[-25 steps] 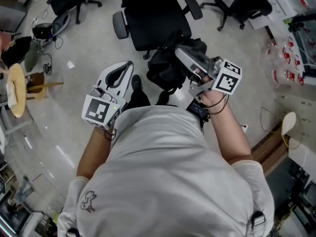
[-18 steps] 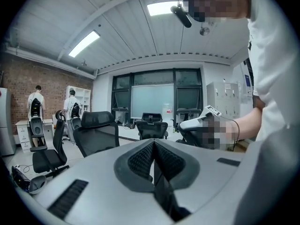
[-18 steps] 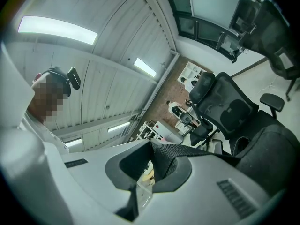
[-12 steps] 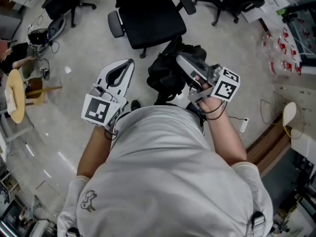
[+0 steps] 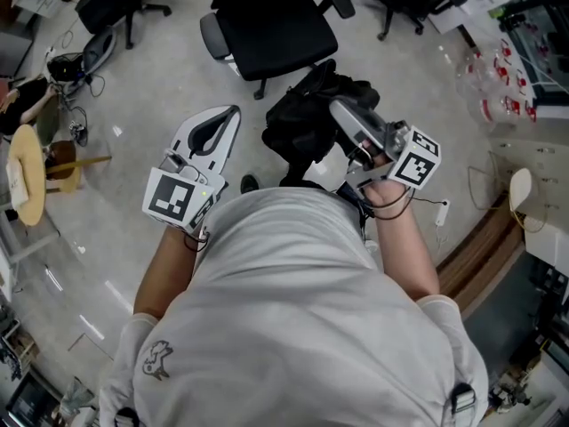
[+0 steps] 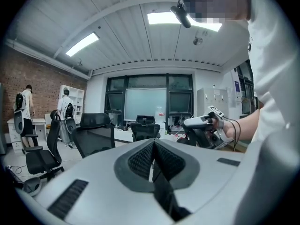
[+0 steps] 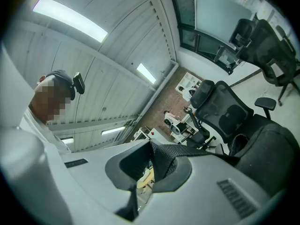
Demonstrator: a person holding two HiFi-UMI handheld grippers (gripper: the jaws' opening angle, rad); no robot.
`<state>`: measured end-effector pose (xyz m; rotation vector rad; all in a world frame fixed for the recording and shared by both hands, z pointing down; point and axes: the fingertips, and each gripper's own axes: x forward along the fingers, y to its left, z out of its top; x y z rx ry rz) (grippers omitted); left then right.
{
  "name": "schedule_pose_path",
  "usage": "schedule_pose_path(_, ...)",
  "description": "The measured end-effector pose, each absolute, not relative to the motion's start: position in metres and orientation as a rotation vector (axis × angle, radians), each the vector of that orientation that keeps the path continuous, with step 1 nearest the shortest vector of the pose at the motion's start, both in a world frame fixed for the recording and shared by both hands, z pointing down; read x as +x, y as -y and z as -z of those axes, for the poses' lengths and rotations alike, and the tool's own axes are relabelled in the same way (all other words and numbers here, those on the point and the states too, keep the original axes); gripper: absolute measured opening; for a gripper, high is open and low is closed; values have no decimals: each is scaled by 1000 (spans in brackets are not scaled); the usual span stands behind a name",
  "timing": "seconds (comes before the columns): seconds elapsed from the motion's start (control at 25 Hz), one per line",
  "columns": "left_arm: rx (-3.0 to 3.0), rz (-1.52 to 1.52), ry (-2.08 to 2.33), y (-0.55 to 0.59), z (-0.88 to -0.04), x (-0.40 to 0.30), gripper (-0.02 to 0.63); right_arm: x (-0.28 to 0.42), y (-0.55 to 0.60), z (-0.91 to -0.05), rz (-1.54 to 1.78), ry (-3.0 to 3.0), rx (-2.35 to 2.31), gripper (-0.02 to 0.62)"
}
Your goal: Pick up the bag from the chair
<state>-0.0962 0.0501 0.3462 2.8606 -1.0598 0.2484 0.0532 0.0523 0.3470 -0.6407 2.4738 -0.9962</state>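
Carry stage: gripping bag (image 5: 296,124) by strap (image 7: 165,154) in right claw (image 5: 340,112), seemingly clear of chair (image 5: 276,34). Left claw (image 5: 228,118) pinched together, empty. Next: keeping grip firm, damping swing.

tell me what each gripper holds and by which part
The right gripper is shut on the woven strap of the black bag; the left gripper is shut and empty.

Floor (image 5: 133,78): pale, glossy;
Left wall (image 6: 40,86): red brick;
Far wall (image 6: 96,84): dark-framed windows (image 6: 149,102);
Ceiling (image 6: 140,32): white panels; lit strip lights (image 6: 82,44)
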Motion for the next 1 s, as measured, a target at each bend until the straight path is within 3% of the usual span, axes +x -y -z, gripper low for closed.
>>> schedule_pose_path(0.48, 2919, -218, 984, -104, -339, -175, 12, -23, -114, -330, 929, -2455, -679, 32)
schedule_pose_path(1.0, 2942, -188, 915, -145, -342, -213, 12, -69, -176, -346, 977, -2392, -741, 33)
